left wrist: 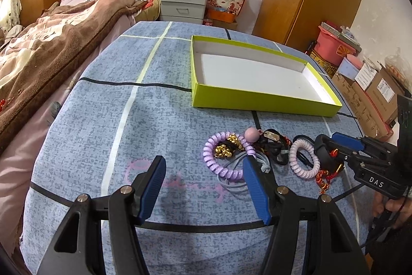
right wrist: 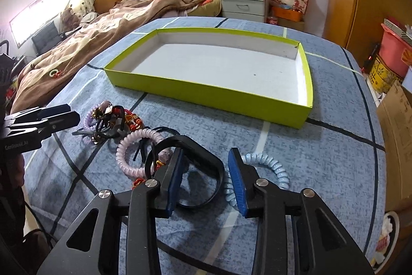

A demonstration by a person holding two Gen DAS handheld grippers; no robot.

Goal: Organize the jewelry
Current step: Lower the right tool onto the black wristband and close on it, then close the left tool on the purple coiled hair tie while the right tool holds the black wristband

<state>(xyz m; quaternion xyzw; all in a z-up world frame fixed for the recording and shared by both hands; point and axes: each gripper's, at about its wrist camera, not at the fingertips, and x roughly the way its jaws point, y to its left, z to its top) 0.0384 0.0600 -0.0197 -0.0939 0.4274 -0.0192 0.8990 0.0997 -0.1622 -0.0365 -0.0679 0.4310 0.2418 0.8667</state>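
Both tools gape wide, holding nothing: left tool point(left wrist: 203, 187), right tool point(right wrist: 206, 181) straddling black bangle point(right wrist: 206, 172). Jewelry pile point(left wrist: 257, 153) sits on counter near lime tray point(right wrist: 206, 92). Close squarely on bangle's rim, lift clear.

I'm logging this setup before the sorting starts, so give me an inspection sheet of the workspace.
Surface: blue checked cloth, lined.
Job's things: green tray bare inside; jewelry pile on the cloth in front of it; black bangle and blue coil nearest the right hand-held gripper.
Clutter: nothing seen on the cloth.
Grippers: left hand-held gripper open, beside the pile; right hand-held gripper open, one finger inside the bangle.
Cables: nothing seen on the cloth.
Surroundings: bed, drawers, boxes.
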